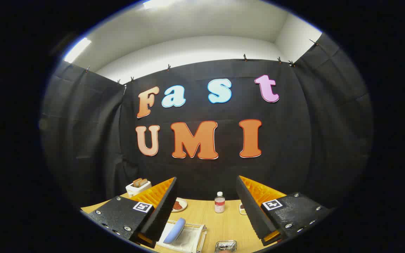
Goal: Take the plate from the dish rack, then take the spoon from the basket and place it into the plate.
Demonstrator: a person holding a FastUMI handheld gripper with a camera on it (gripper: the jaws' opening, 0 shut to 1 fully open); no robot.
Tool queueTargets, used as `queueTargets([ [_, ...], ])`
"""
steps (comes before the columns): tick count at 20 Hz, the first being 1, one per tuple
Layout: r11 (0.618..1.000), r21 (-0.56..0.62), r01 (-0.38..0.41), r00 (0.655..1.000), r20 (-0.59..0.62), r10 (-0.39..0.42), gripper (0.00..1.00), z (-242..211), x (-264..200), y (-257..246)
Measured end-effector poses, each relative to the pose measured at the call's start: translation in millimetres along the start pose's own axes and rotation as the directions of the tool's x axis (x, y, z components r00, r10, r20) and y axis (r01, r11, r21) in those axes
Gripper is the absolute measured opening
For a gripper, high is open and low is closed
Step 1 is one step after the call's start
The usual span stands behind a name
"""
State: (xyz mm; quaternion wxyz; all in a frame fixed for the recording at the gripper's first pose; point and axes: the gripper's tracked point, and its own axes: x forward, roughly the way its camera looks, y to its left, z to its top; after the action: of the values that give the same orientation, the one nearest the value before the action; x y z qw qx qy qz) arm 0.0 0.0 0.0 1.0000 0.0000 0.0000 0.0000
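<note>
I am holding the jaws (pixel 206 211) wide and empty above the table (pixel 220 221) — the blue plate (pixel 175 230), standing on edge in the dish rack (pixel 185 239) below, risks slipping from an off-centre pinch.

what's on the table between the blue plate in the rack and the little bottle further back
Bare wooden table lies between the blue plate in the dish rack and the bottle, seen in the gripper view.
</note>
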Motion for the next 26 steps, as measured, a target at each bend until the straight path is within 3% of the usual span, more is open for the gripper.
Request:
queueTargets([
  [11, 0.998, 0.001, -0.064, 0.998, -0.022, 0.064, 0.98, -9, 8, 41],
  [15, 0.998, -0.005, -0.063, 0.997, -0.049, 0.062, 0.98, -22, 6, 34],
  [26, 0.996, -0.062, -0.062, 0.972, -0.230, 0.046, 0.98, -91, 28, 39],
])
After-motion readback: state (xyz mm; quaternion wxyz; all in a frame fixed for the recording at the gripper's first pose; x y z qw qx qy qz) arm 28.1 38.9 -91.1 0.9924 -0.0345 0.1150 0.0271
